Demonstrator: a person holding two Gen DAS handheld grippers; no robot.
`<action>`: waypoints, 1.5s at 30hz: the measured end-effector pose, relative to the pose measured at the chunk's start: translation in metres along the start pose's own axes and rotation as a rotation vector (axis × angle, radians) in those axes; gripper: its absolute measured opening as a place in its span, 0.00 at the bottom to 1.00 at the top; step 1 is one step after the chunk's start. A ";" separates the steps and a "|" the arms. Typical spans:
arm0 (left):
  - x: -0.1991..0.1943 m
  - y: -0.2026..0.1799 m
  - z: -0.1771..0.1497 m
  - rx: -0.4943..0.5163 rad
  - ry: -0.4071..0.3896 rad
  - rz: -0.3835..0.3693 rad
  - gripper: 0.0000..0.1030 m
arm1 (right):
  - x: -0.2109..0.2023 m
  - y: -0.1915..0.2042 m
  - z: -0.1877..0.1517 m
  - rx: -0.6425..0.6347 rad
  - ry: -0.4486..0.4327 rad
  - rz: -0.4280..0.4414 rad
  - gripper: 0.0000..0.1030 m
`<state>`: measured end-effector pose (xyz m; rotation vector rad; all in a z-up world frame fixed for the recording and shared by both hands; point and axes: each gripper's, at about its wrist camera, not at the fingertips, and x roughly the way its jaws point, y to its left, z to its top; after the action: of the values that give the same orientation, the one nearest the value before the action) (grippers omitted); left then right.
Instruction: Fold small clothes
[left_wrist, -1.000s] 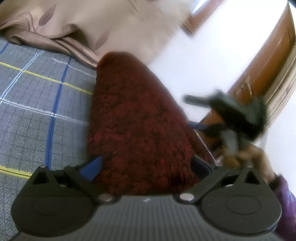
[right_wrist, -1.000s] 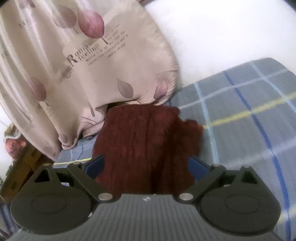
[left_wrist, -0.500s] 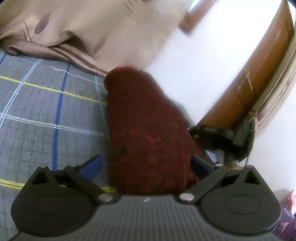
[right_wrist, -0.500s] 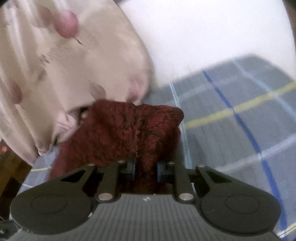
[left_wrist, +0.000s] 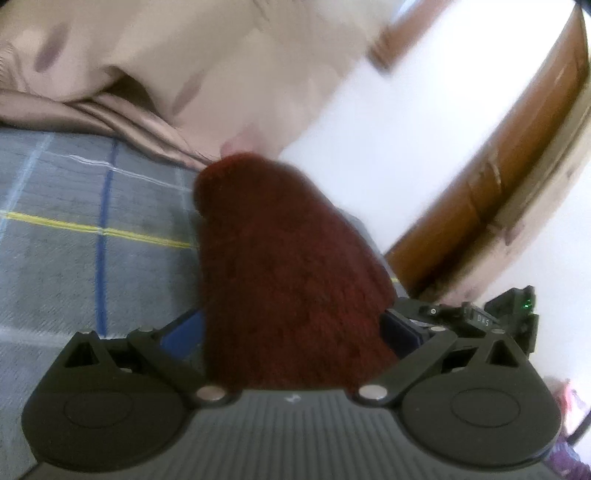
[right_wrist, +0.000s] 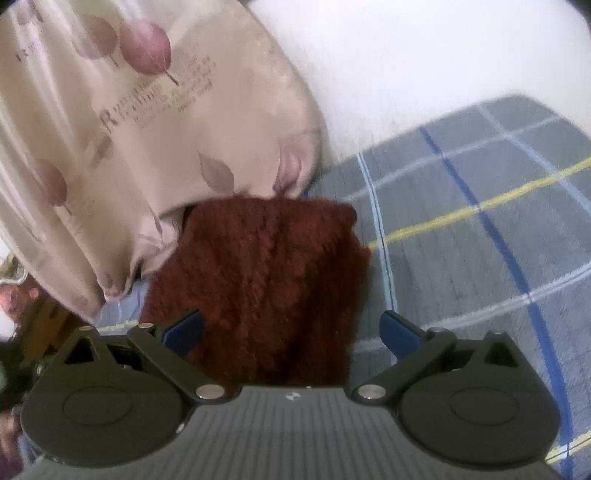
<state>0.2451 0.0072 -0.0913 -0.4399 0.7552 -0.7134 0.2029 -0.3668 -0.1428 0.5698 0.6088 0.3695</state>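
Left view first: left tongs (left_wrist: 291, 328) spread wide, blue pads either side of the dark red knitted garment (left_wrist: 284, 280), gripping nothing. Whether pads brush the knit: cannot tell, frame blurred. Garment on the grey plaid bedsheet (left_wrist: 92, 258), starting right at the tong mouth and running straight ahead, long axis in line with the fingers, narrowing to a rounded far end just short of the beige leaf-print curtain (left_wrist: 166, 62). Second gripper body (left_wrist: 476, 317) visible just right of the garment's near corner, close alongside.

Right view: right tongs (right_wrist: 291, 330) also wide apart, empty. Same garment (right_wrist: 266, 280) dead ahead, squarish from here, offset toward the left pad; left pad over the knit, right pad clear of it above bare bedsheet (right_wrist: 480, 258). Far edge tucked against or slightly under the curtain (right_wrist: 147, 129) hem.

Judgement: both tongs at the garment's near edge, about equally near; next grasp probably the near corners, fold carried away along the long axis.

Containers: none visible.
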 end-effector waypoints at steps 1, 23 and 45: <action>0.007 0.005 0.003 -0.010 0.025 -0.030 0.99 | 0.002 -0.002 -0.001 0.016 0.010 0.017 0.98; 0.000 0.013 -0.014 -0.096 0.099 -0.138 0.71 | 0.015 0.012 -0.022 0.138 0.053 0.265 0.57; -0.094 0.027 -0.080 -0.018 0.080 0.006 0.74 | -0.014 0.118 -0.132 0.071 0.044 0.265 0.57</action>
<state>0.1480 0.0847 -0.1166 -0.4272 0.8387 -0.7228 0.0908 -0.2297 -0.1559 0.7146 0.5914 0.6130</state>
